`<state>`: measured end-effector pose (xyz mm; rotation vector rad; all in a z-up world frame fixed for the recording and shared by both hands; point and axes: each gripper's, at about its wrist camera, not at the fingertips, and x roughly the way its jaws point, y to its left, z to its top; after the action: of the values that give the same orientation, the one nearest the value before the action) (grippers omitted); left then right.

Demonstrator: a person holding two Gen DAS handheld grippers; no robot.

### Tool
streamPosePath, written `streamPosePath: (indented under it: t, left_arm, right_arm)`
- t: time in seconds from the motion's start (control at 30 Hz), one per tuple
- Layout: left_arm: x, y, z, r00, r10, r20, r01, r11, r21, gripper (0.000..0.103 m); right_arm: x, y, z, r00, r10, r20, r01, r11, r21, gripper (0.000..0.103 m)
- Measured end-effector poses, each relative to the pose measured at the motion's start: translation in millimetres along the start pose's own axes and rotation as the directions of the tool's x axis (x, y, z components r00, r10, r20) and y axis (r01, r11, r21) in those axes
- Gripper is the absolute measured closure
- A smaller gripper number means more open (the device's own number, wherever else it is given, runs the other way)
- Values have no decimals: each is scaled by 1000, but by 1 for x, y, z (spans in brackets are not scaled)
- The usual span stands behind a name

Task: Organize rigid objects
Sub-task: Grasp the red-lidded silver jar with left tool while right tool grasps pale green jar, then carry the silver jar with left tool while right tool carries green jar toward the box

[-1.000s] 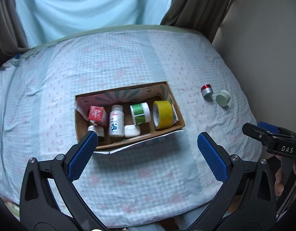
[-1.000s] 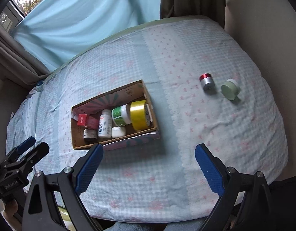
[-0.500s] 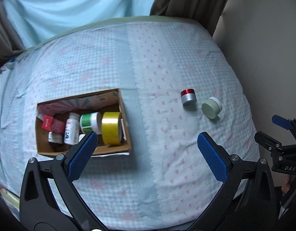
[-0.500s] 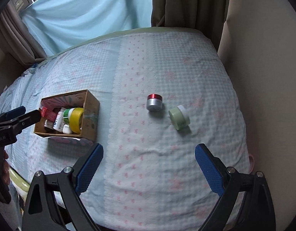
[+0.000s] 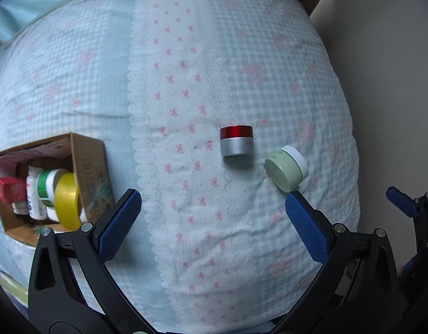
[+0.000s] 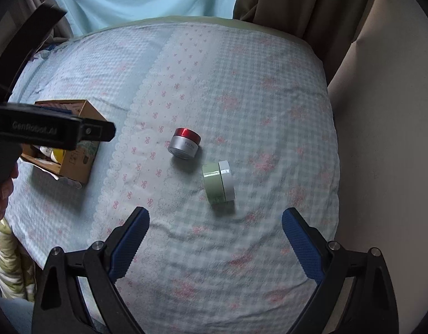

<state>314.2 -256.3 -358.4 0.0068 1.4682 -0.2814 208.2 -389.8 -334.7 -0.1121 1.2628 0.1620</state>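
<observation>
So the cardboard box (image 5: 88, 167) sits way over at the left edge of the bed, and I'll use it as the reference for everything else. Inside it, going left to right: a red carton (image 5: 8, 193), a white bottle with blue print (image 5: 33, 194), a green-and-white jar (image 5: 47, 186) lying on its side, and a roll of yellow tape (image 5: 66, 200) standing on edge against the box's right wall. There's more small white stuff under those, but I can't tell what it is.

Right of the box is the checked bedspread (image 5: 186, 55) with little pink bows and a lacy white strip running front to back. The left gripper (image 5: 214, 214) hangs over that stretch, well to the right of the box, jaws spread wide with nothing between them. Its left blue pad is just off the box's near right corner.

Further right of the box, well apart from it, stands the red-lidded silver jar (image 5: 236, 144), upright. Just beyond it, near but not touching, is the pale green jar (image 5: 286, 171), tipped on its side with its white lid pointing away from the box. In the left wrist view the left gripper's right pad looks just beside it, though I can't say they touch.

The right gripper (image 6: 215, 239) is furthest from the box, jaws also wide apart and holding nothing, with the green jar just ahead of the gap.
</observation>
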Motion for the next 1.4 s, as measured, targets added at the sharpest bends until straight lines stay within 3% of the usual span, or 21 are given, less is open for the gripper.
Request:
streamPosePath:
  t: [0.37, 0.53, 0.7, 0.8, 0.87, 0.9, 1.17, 1.4]
  left_arm:
    - [103, -14, 51, 988, -22, -154, 21, 1000, -11, 10]
    - [142, -18, 60, 980, -35, -194, 31, 999, -25, 23]
    - [169, -14, 59, 969, -79, -232, 66, 996, -64, 44]
    - [174, -13, 57, 967, -123, -221, 104, 990, -94, 52]
    - [174, -14, 55, 970, -113, -215, 95, 991, -93, 52]
    - [174, -13, 54, 970, -117, -213, 98, 990, -100, 52]
    - [162, -8, 49, 976, -123, -181, 104, 989, -108, 53]
    - [128, -3, 48, 982, -127, -140, 115, 989, -89, 53]
  right_arm:
    - [86, 2, 16, 997, -3, -74, -7, 991, -135, 9]
    - [133, -4, 14, 993, 6, -119, -21, 992, -122, 18]
    - [164, -8, 16, 989, 37, -141, -49, 995, -85, 30]
    - [177, -7, 17, 987, 41, -154, -53, 996, -78, 42]
    - [183, -7, 18, 985, 50, -168, -61, 996, -65, 57]
    - [185, -7, 18, 983, 54, -173, -66, 996, -63, 59]
    - [184, -4, 17, 984, 43, -173, -56, 996, -75, 62]
    - [171, -22, 16, 981, 54, -186, -58, 998, -20, 62]
